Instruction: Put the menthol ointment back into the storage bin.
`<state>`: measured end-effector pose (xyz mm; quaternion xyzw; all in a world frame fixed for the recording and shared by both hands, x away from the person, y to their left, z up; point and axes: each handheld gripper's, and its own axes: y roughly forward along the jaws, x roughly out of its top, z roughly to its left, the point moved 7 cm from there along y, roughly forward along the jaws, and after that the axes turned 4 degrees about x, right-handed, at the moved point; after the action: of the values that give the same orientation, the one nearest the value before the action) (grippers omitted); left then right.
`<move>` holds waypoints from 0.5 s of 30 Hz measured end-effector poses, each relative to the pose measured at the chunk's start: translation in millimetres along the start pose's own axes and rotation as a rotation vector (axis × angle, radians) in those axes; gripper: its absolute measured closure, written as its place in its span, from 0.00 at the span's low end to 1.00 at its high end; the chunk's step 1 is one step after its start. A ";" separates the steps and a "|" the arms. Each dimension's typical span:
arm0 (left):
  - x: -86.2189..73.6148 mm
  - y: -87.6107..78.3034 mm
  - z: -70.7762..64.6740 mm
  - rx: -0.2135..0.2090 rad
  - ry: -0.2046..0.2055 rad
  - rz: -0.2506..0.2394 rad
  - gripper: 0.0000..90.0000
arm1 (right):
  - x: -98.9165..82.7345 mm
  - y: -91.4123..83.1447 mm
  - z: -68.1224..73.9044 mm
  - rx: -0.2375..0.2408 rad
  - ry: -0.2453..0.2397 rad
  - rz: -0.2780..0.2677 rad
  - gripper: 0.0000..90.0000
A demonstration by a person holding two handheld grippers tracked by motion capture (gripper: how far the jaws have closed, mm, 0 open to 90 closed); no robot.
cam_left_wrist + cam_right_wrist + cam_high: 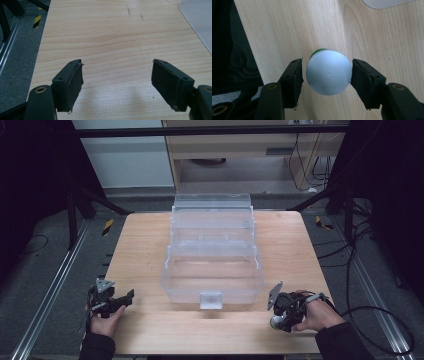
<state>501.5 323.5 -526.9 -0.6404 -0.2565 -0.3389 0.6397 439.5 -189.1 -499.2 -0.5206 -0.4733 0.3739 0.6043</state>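
The wooden table (150,245) spreads out ahead of both my tools, and the big clear plastic organizer box (212,265) stands open beyond them, between the two, its tiers stepped back away from me, I'd guess so a tray can take something from above. My left gripper (117,77) hovers low over bare wood, jaws spread wide with nothing between them, the box's corner just off to its far right; I judge it is parked out of the way. My right gripper (327,75) points steeply down at the tabletop, and right between its jaws sits a small round bottle with a white cap (328,72), a sliver of green peeking from behind. The pads bracket the cap on both sides, looking closed on it, ready to lift, I reckon.
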 end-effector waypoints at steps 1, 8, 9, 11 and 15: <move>0.0 -0.1 0.0 0.000 0.001 0.000 0.27 | 0.0 1.2 -1.1 0.000 -0.003 0.005 0.49; 0.1 -0.2 0.1 0.000 0.001 0.000 0.27 | 0.6 4.9 -2.5 0.006 0.001 0.031 0.51; 0.1 -0.3 0.2 0.000 0.001 0.000 0.27 | 0.8 5.7 -2.9 0.008 -0.005 0.033 0.52; 0.0 -0.3 0.4 0.001 0.001 0.001 0.27 | 1.0 6.9 -3.2 0.010 -0.004 0.042 0.53; 0.2 -0.5 0.6 0.002 0.001 0.000 0.27 | 1.7 8.7 -2.8 0.025 0.002 0.056 0.55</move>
<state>501.4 324.1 -526.4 -0.6396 -0.2567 -0.3389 0.6404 443.0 -186.8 -507.5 -0.5263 -0.4531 0.3961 0.6006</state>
